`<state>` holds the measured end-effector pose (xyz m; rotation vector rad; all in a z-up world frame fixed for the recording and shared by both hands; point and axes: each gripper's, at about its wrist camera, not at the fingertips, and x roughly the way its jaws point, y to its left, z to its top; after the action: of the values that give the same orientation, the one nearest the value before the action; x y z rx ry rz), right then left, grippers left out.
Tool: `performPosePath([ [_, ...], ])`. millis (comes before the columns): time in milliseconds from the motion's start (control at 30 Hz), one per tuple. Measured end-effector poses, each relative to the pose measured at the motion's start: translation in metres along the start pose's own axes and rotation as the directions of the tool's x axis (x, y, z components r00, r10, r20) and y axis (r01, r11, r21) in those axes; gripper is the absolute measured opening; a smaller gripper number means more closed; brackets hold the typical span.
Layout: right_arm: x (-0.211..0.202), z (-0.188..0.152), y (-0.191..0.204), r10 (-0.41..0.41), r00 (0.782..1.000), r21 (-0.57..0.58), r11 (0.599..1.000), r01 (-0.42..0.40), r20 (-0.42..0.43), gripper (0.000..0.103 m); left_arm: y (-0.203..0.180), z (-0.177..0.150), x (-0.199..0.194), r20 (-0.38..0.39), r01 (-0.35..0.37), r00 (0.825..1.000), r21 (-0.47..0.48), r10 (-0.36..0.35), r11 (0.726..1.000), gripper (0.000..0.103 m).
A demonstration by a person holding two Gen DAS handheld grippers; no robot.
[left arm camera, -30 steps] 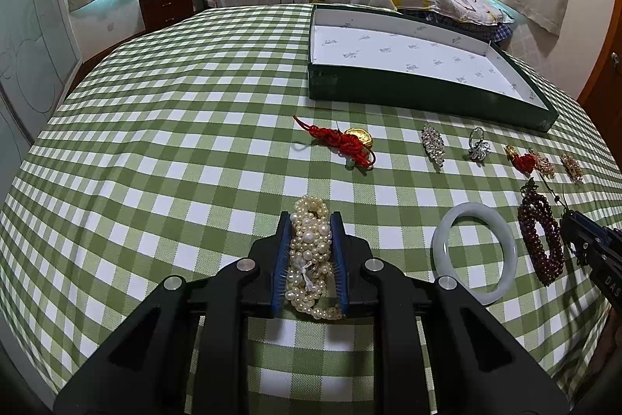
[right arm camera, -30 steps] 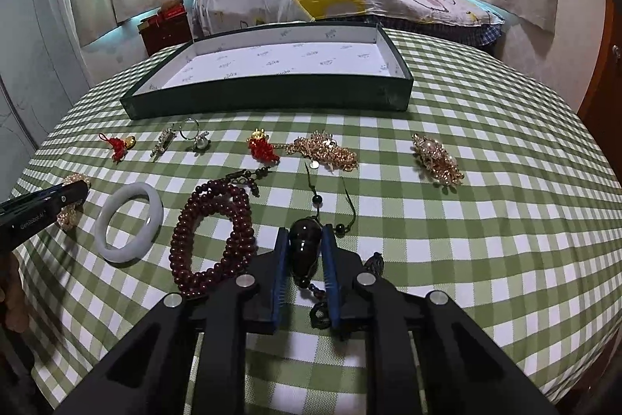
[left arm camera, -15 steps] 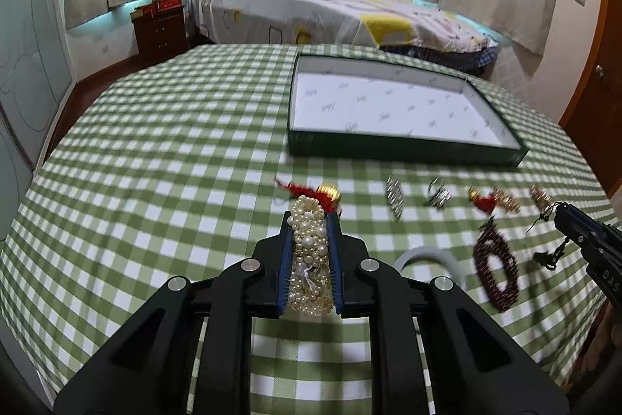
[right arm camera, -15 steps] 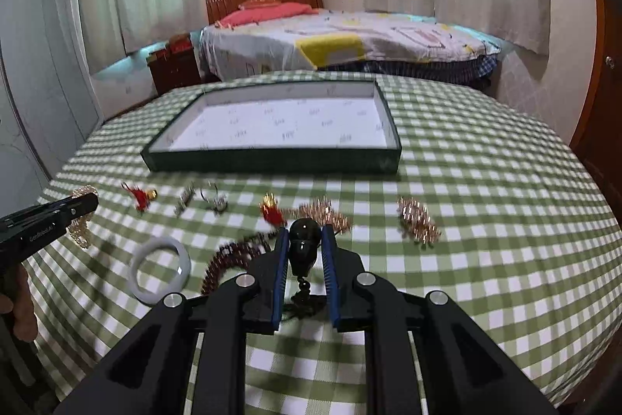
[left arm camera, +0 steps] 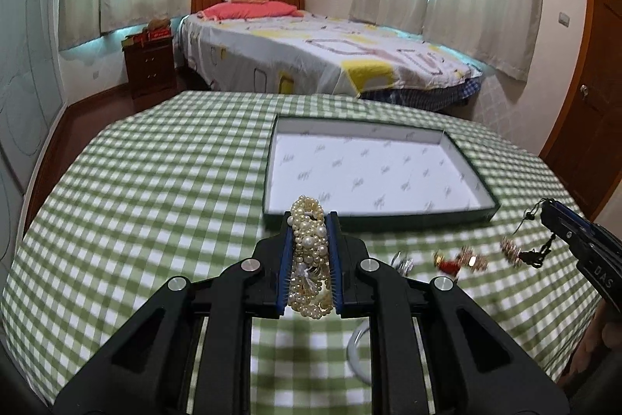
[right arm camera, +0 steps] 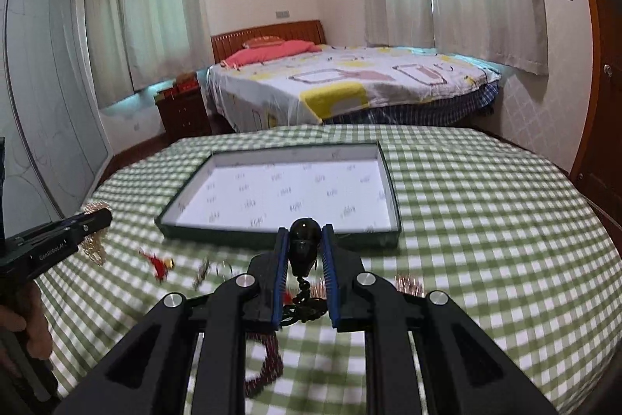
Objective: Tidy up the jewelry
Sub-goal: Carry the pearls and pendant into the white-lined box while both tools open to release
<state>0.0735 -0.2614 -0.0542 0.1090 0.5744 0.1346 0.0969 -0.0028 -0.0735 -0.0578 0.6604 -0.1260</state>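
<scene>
My left gripper (left arm camera: pixel 310 220) is shut on a cream pearl bracelet (left arm camera: pixel 309 255) and holds it in the air above the green checked table. My right gripper (right arm camera: pixel 305 234) is shut on a black pendant (right arm camera: pixel 304 246), whose dark cord (right arm camera: pixel 305 306) hangs below the jaws. Ahead of both lies a shallow dark green tray (left arm camera: pixel 373 218) (right arm camera: pixel 280 240) lined with white printed paper, with nothing in it. The right gripper (left arm camera: pixel 546 207) shows at the right edge of the left wrist view, and the left gripper (right arm camera: pixel 103 216) with pearls at the left edge of the right wrist view.
Loose jewelry lies on the cloth in front of the tray: a red tassel charm (right arm camera: pixel 159 264), silver pieces (left arm camera: pixel 402 263), gold and red brooches (left arm camera: pixel 462 261), a white bangle (left arm camera: pixel 355 349), a dark red bead bracelet (right arm camera: pixel 268 364). Beyond the table stand a bed (right arm camera: pixel 350 84) and a nightstand (left arm camera: pixel 149 69).
Both grippers have risen from the table with their pieces, and the views have tilted up toward the tray and the room. The jewelry on the cloth now sits lower in both views.
</scene>
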Motion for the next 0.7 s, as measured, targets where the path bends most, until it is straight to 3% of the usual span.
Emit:
performPosePath([
  [300,0.020,0.063,-0.002,0.015,0.992,-0.001,1.000,-0.015,0.123,0.018,-0.024,0.068,0.020,0.119,0.038,0.992,0.034,-0.042,0.999,0.016],
  [400,0.036,0.077,-0.006,0.013,0.991,-0.002,1.000,-0.013,0.129,0.018,-0.030,0.084,0.039,0.136,0.035,0.990,0.039,-0.040,0.999,0.016],
  [700,0.127,0.044,-0.029,0.005,0.996,0.053,0.999,0.000,-0.089,0.018,-0.033,0.064,0.138,-0.069,0.015,0.998,0.048,-0.012,0.999,0.016],
])
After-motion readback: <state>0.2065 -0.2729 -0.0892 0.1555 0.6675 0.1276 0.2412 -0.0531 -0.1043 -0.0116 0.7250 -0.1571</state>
